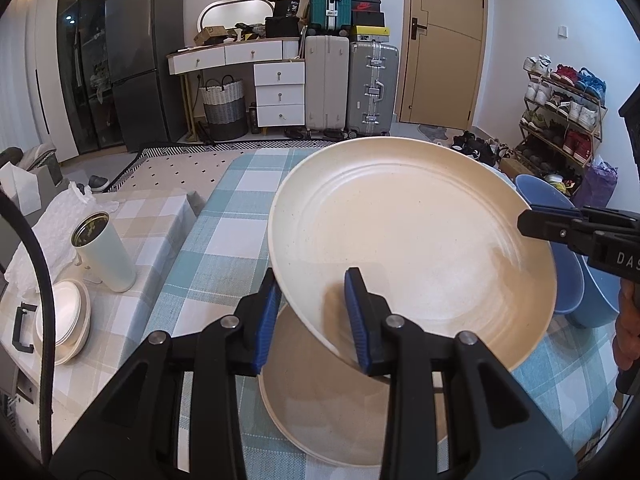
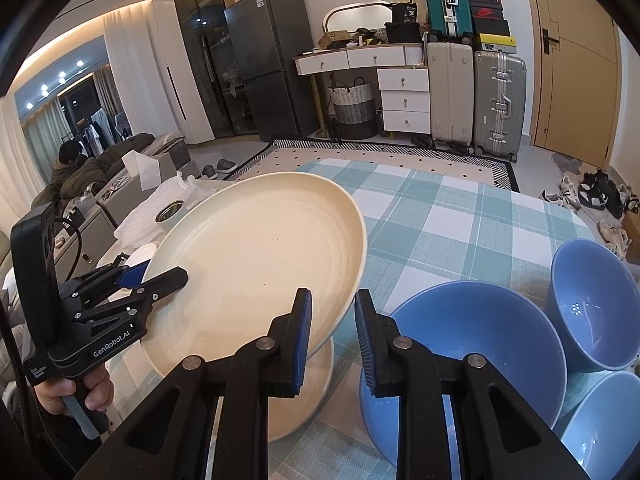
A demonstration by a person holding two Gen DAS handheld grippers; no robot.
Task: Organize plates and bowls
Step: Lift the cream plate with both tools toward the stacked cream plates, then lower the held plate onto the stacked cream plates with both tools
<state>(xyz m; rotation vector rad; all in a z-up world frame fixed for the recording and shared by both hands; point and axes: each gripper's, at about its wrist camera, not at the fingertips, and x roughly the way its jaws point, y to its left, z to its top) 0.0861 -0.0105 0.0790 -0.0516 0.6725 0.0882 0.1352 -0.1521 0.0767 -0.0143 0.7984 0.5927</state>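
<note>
Pinching the tilted cream plate (image 1: 412, 240) by opposite rims, the left gripper (image 1: 314, 318) and right gripper (image 2: 332, 334) hold it over a second plate (image 1: 320, 420) on the checked tablecloth (image 1: 224, 240); blue bowls (image 2: 472, 344) sit beside.

Home: fridge (image 1: 140, 68), shoe rack (image 1: 560, 120) (suitcases (image 1: 372, 88) too).

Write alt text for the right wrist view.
Two tools hold a tilted cream plate by opposite rims above another plate on a checked cloth: the right tool near, the left tool opposite. Three blue bowls sit right.
</note>
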